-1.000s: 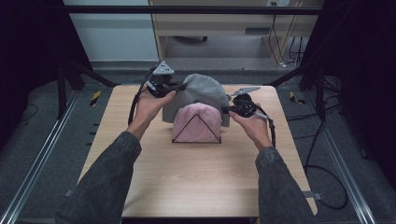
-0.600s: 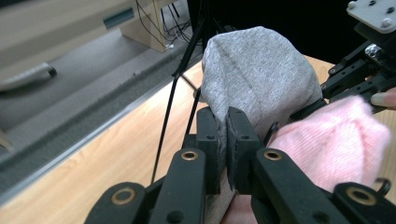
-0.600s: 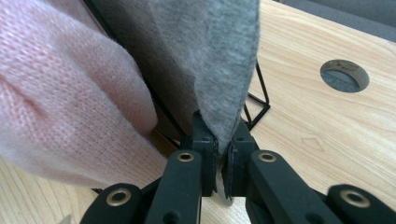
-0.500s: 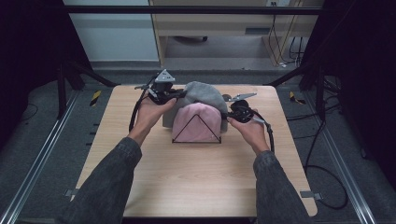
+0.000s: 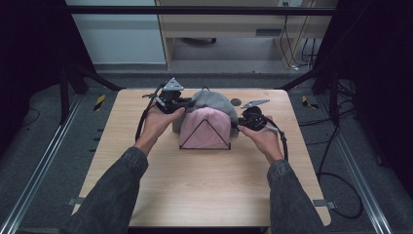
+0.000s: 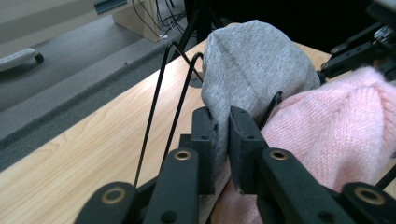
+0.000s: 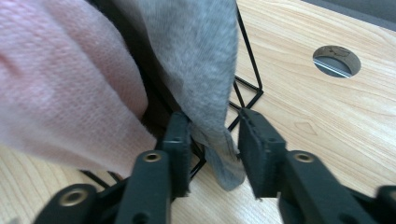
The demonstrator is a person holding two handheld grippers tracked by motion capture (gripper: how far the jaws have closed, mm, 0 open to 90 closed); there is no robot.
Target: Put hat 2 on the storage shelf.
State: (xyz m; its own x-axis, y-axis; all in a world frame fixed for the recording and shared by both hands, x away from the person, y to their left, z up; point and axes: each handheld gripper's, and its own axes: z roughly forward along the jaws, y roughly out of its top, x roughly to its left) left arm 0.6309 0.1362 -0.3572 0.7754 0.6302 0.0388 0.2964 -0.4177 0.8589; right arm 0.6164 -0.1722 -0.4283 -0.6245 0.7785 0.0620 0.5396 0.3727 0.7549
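A grey hat (image 5: 214, 100) sits over a black wire rack (image 5: 204, 147), right behind a pink knit hat (image 5: 204, 127) on the same rack. My left gripper (image 5: 182, 105) is at the grey hat's left side. Its jaws (image 6: 223, 116) have just been opening a little, and the grey hat's (image 6: 252, 65) edge still fills the narrow gap, touching both pads. My right gripper (image 5: 238, 124) is at the hat's right side. Its jaws (image 7: 212, 126) have just been opening, and the grey hem (image 7: 196, 46) hangs loose between them, apart from the right pad. The pink hat (image 7: 60, 70) bulges beside it.
The rack stands at the far middle of a wooden table (image 5: 195, 195). A round cable hole (image 5: 236, 102) lies in the tabletop just behind the hats. Bare wire loops (image 6: 159, 93) rise at the rack's rear. Dark stands and cables flank the table.
Both hands have brought the grey hat down, so it now sits lower on the rack behind the pink hat. The left hand has sunk a little.
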